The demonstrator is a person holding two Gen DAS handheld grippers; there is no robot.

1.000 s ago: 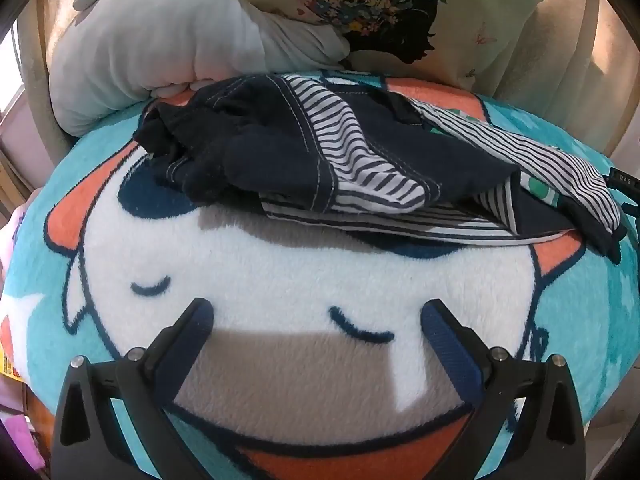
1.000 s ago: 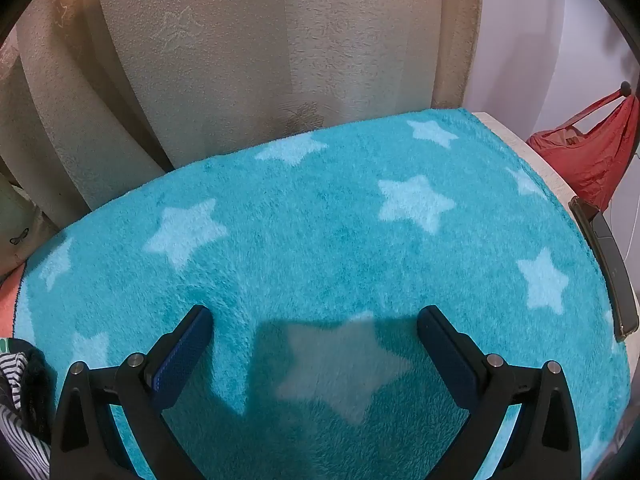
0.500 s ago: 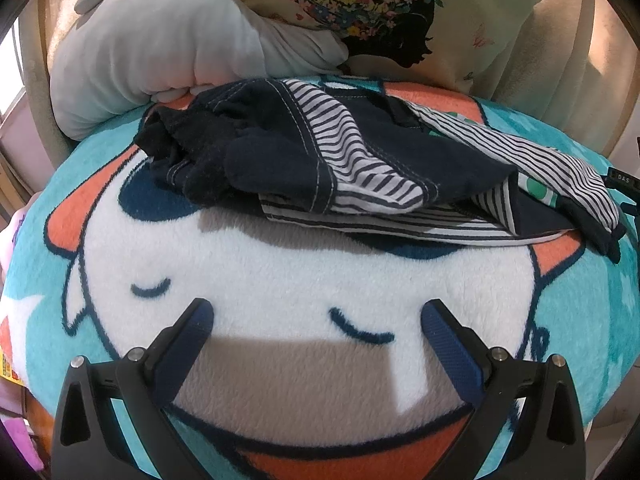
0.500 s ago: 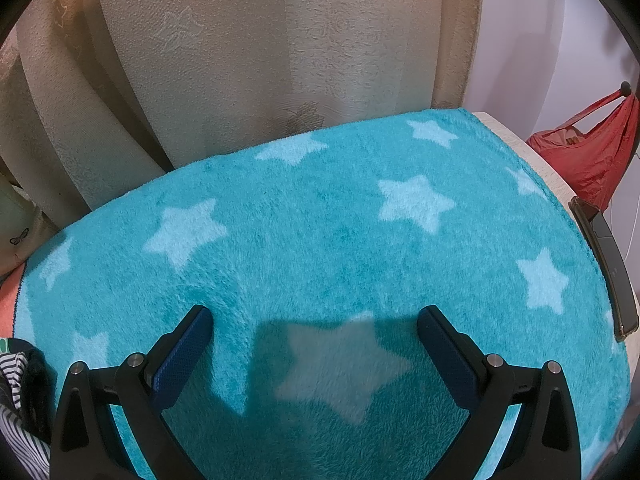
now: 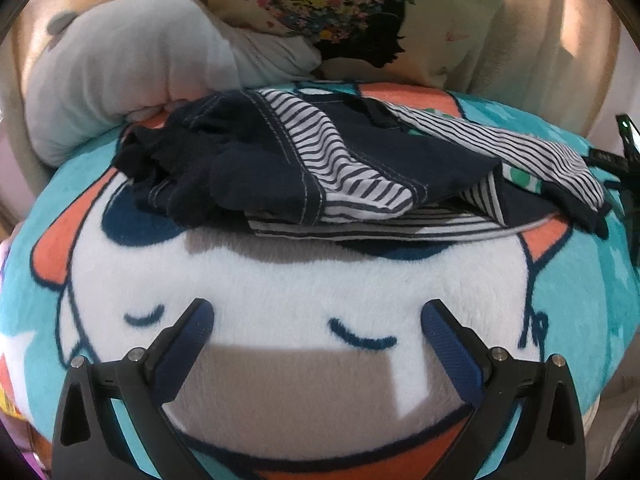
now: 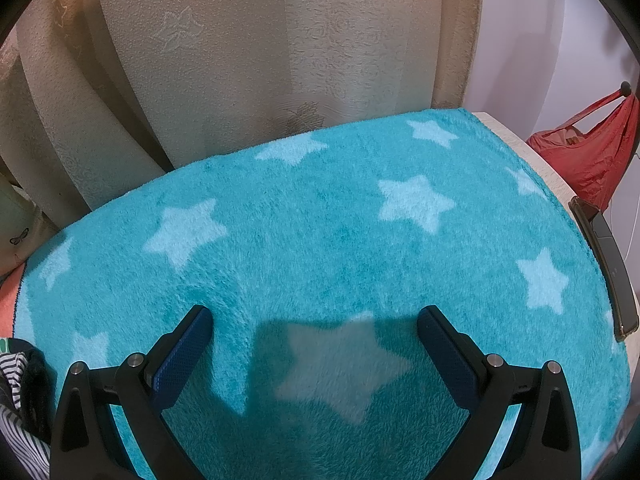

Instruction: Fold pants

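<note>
The pants (image 5: 280, 168) are dark navy with white-and-navy striped lining, lying crumpled in a heap on a fleece blanket (image 5: 320, 280) printed with a cartoon face. My left gripper (image 5: 318, 320) is open and empty, hovering over the blanket well in front of the heap. My right gripper (image 6: 314, 324) is open and empty over the teal star-patterned part of the blanket (image 6: 320, 220). An edge of the striped pants (image 6: 16, 384) shows at the lower left of the right wrist view. The right gripper's black tip (image 5: 624, 152) shows at the right edge of the left wrist view.
A grey-white plush pillow (image 5: 120, 64) and a floral cushion (image 5: 360, 12) lie behind the pants. Beige curtains (image 6: 260, 60) hang behind the blanket. A red bag (image 6: 592, 148) hangs at right, and a dark phone-like slab (image 6: 608, 268) lies on the right edge.
Both grippers stay open and almost still. The left wrist view has shifted slightly, so the pants sit a little higher in frame.
</note>
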